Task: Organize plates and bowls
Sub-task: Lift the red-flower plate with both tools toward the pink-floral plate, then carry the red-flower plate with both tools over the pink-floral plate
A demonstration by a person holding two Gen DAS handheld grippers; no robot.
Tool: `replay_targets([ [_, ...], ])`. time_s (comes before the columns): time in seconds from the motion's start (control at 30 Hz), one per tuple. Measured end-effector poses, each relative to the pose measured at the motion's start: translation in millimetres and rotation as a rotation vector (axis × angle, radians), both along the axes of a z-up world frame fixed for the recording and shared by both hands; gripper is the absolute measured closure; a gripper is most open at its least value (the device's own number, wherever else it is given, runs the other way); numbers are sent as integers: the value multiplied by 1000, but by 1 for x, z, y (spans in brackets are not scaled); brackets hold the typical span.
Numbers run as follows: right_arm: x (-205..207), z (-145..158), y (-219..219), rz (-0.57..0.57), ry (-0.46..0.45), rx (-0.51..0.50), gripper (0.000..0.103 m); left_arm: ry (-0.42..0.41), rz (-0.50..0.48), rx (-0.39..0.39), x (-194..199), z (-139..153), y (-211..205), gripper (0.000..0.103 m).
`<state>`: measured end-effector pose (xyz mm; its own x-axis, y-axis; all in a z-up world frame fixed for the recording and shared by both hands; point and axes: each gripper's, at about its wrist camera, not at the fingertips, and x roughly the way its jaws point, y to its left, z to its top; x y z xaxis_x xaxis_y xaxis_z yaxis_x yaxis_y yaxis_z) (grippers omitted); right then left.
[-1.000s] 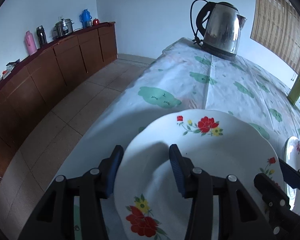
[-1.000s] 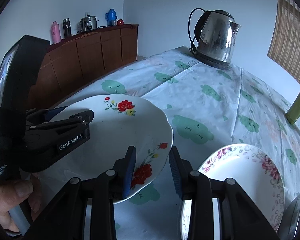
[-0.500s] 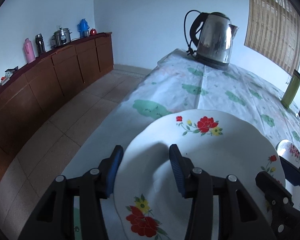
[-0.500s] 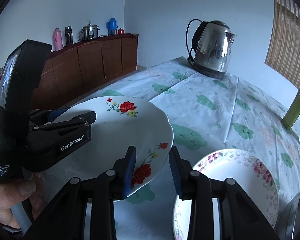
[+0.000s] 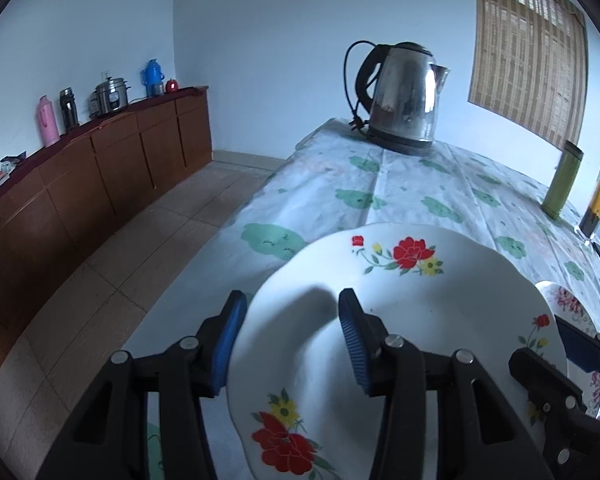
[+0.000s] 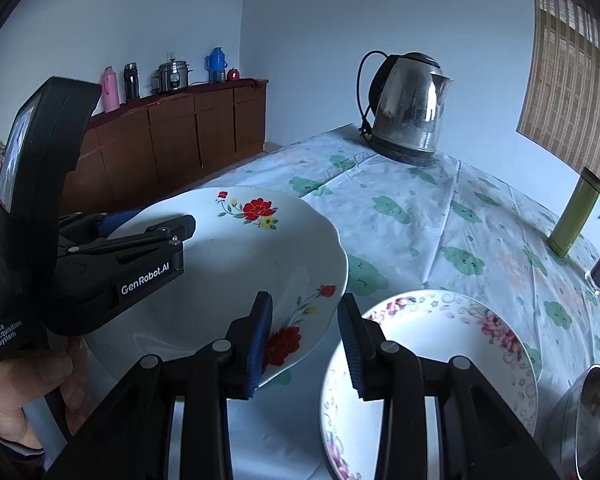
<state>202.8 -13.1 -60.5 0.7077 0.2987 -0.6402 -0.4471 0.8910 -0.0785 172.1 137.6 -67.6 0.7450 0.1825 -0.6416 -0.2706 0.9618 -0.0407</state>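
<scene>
White plate with red flowers [image 6: 236, 268] was held up off the table [image 6: 420, 216], tilted, above its near left corner. Left gripper [image 5: 288, 340] clamped the plate's left rim: one blue pad under the rim, the other on top. In the right wrist view that gripper [image 6: 148, 228] reached in from the left over the plate's well, the person's hand [image 6: 24, 384] on its handle. Right gripper [image 6: 304, 332] straddled the plate's right rim, pads on either side, gap narrow; whether the pads actually pressed the rim, cannot tell. Second plate, pink floral border [image 6: 432, 368], lay flat on the table just right of the red-flower plate, partly under the right gripper's right finger. Metal bowl [image 6: 592, 408] sat just right of that plate, at frame edge. Steel electric kettle [image 6: 408, 108] stood at the far end of the table, well beyond the plates. Green tumbler [image 6: 576, 212] and a clear bottle [image 5: 598, 200] stood at the table's right edge. Wooden sideboard [image 5: 100, 168] ran along the wall far left of the table, with flasks and a cooker on top.
</scene>
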Motion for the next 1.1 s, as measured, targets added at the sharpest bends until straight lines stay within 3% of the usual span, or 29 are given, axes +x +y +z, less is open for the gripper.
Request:
replay_targets([
  [1.1, -14, 7, -63, -79, -14, 68, 67, -80, -169, 41, -7, 21, -59, 57],
])
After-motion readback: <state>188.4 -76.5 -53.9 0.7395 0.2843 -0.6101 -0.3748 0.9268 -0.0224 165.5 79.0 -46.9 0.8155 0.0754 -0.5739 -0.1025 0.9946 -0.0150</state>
